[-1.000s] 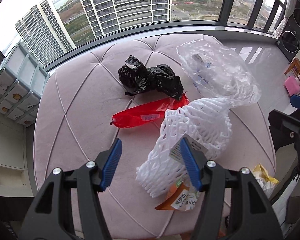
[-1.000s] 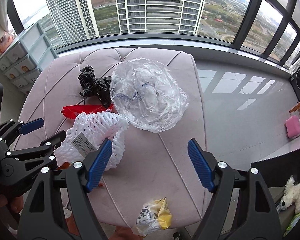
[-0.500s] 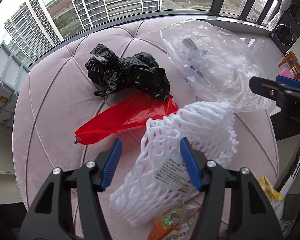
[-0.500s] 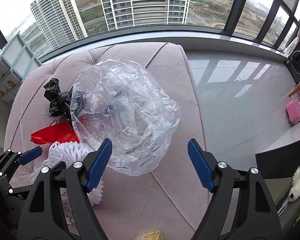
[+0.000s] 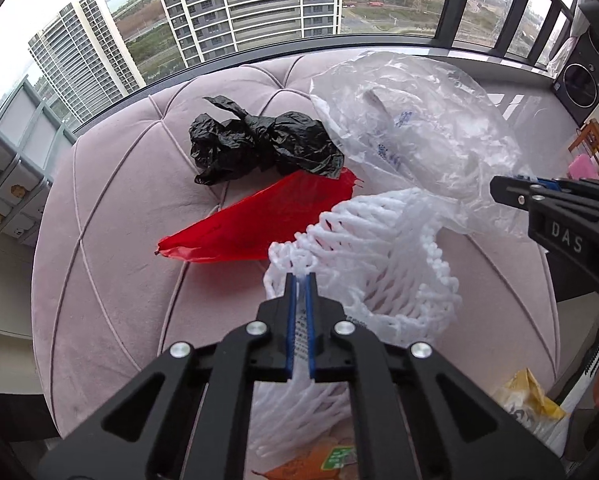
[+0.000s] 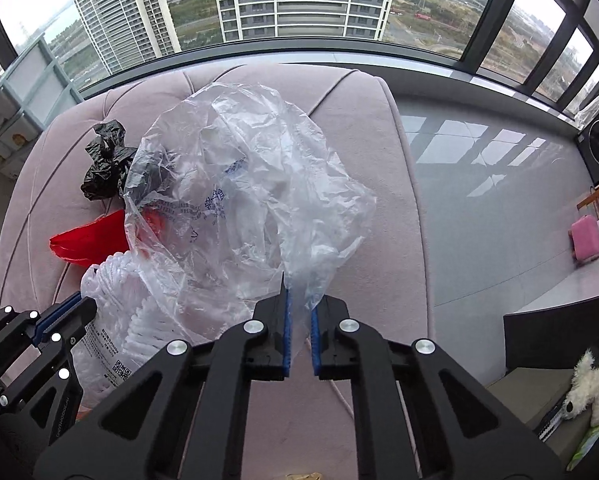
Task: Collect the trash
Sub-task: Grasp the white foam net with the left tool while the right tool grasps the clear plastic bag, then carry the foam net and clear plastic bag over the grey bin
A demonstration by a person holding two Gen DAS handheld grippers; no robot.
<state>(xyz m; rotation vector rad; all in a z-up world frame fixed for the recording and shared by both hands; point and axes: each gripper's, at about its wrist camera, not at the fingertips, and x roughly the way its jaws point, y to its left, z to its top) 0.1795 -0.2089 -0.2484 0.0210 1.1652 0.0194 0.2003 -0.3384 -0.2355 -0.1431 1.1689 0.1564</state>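
Observation:
On a pink tufted ottoman [image 5: 111,248] lie a crumpled black bag [image 5: 259,142], a red wrapper [image 5: 259,220], a white foam net sleeve [image 5: 379,256] and a large clear plastic bag [image 5: 411,128]. My left gripper [image 5: 298,280] is shut on the near edge of the foam net sleeve. My right gripper [image 6: 298,300] is shut on the near edge of the clear plastic bag [image 6: 239,200]. The sleeve [image 6: 115,312] lies partly under the clear bag in the right wrist view. An orange snack packet [image 5: 311,460] lies below the sleeve.
A yellow wrapper [image 5: 527,400] lies at the ottoman's near right edge. A grey drawer unit [image 5: 15,160] stands to the left. Windows run behind the ottoman. Grey tiled floor [image 6: 479,200] lies to the right, with a pink object [image 6: 585,238] and a plush toy [image 6: 591,384].
Both grippers moved forward and closed: the left on the foam net sleeve, the right on the clear plastic bag.

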